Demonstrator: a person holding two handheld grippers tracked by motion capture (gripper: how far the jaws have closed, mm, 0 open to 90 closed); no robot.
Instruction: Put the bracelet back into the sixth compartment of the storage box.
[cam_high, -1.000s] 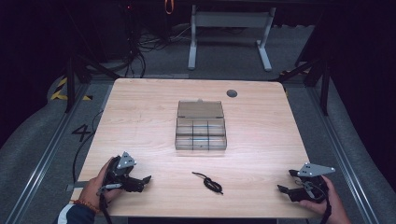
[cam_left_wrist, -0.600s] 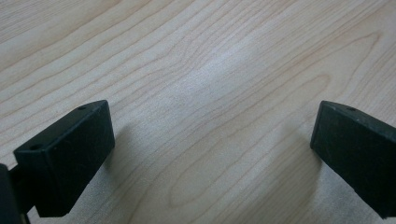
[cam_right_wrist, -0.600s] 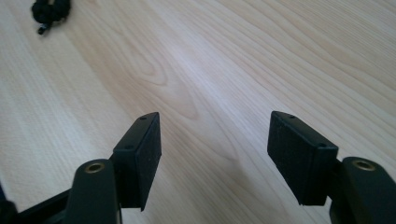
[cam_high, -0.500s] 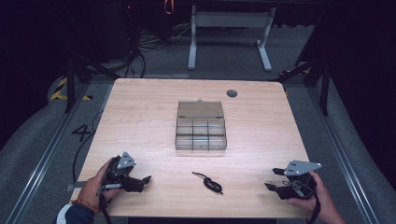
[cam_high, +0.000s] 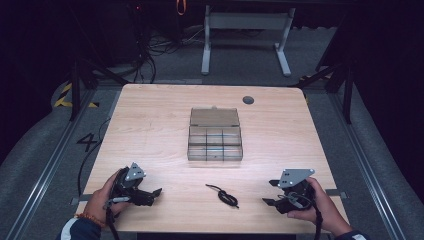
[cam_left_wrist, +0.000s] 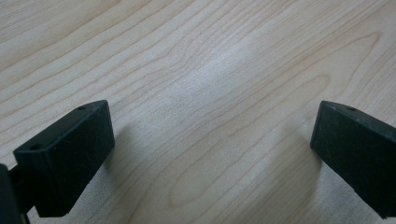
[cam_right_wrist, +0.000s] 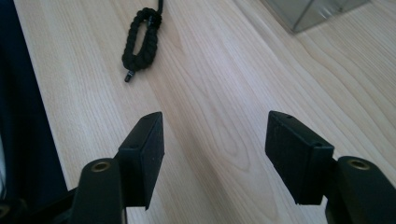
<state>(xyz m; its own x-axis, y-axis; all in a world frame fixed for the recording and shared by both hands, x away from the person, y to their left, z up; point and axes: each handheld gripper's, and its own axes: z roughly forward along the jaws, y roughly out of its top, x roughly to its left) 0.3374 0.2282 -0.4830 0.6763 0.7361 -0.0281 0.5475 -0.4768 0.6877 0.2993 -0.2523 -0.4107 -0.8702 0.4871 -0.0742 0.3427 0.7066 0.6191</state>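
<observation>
One black braided cord (cam_high: 224, 195), one clear box (cam_high: 215, 135) of seemingly six compartments; left tool (cam_high: 150, 194) spread, right tool (cam_high: 270, 192) closing, both empty

pale wood-grain table (cam_right_wrist: 289, 84) – smooth, faintly glossy; braided black cord (cam_right_wrist: 141, 39) – matt; clear plastic box (cam_high: 215, 135).

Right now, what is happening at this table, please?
A person sits at a wooden table with a claw in each hand. The right claw points toward a small black braided cord near the front edge; its jaws have just been closing somewhat but stand apart with nothing between them, short of the cord. The left claw rests open over bare wood. A clear compartment box with its lid open sits at the middle of the table, untouched.
</observation>
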